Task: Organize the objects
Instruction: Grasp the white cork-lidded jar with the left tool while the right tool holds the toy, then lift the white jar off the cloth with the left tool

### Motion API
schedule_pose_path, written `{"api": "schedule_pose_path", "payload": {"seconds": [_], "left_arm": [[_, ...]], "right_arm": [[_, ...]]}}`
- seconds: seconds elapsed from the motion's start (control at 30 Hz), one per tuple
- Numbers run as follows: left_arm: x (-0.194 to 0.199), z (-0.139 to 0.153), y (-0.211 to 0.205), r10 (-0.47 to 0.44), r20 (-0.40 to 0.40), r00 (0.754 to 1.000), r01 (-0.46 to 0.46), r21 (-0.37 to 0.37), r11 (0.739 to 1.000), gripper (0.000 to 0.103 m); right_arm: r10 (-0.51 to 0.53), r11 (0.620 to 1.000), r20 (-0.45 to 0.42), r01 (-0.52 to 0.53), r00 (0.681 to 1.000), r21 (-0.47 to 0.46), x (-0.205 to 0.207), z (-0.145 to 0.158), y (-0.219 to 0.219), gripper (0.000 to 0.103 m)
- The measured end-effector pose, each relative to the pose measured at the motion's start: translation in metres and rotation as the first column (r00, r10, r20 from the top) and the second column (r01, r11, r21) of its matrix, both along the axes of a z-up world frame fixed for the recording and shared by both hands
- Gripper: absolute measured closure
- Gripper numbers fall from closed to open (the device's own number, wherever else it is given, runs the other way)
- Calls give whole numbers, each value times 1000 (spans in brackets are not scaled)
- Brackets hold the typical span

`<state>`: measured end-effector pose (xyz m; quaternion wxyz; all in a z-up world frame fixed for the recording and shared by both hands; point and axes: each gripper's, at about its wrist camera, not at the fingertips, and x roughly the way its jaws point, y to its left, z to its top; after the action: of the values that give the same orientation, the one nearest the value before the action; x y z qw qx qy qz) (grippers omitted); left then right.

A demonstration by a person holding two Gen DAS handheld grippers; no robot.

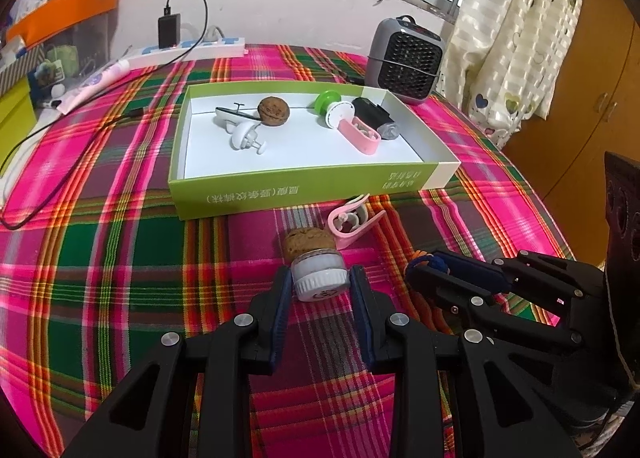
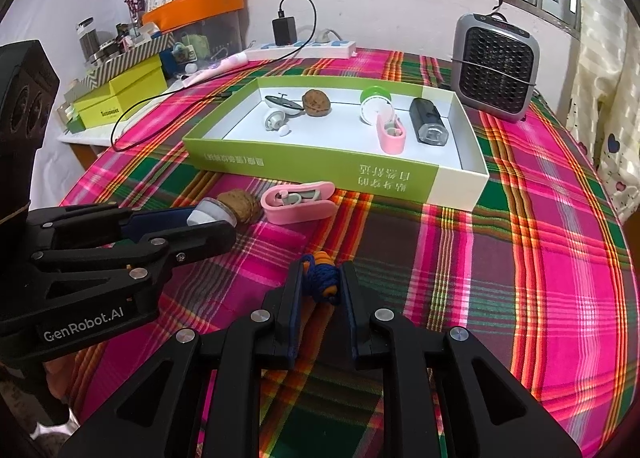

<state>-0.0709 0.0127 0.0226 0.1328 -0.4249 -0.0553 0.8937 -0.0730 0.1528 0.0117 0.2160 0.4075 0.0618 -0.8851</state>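
Note:
A small white-capped jar [image 1: 319, 276] lies on the plaid cloth between my left gripper's [image 1: 319, 281] fingers, which close on its sides; it also shows in the right wrist view [image 2: 211, 213]. A walnut [image 1: 309, 242] sits just behind it. My right gripper [image 2: 322, 282] is shut on a blue and orange knotted cord [image 2: 323, 280], also seen in the left wrist view [image 1: 426, 261]. A pink clip [image 1: 352, 222] lies by the green box [image 1: 280, 189]. The box holds a walnut [image 1: 273, 109], white pieces, a green and white lid, a pink clip and a black device.
A grey heater [image 1: 404, 59] stands behind the box at the right. A power strip with charger [image 1: 188, 45] and cable [image 1: 60, 161] lie at the back left. Yellow boxes and an orange-lidded bin [image 2: 192, 17] stand at the left edge. A curtain [image 1: 520, 29] hangs on the right.

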Motion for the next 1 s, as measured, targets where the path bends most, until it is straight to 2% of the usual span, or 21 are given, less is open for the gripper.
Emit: {"api": "schedule_pose_path", "payload": {"seconds": [0.7,1.0], "left_arm": [[-3,17,-2,3,-55,998,-3,-5,1000,76],[-11,25,-4,2,-78,997,-1,15,1000,76]], "right_arm": [[-12,1000,-39,11,999,-23,-5,16,2,84],[-11,1000,-55,9,998,-28,-12,22,1,84]]}}
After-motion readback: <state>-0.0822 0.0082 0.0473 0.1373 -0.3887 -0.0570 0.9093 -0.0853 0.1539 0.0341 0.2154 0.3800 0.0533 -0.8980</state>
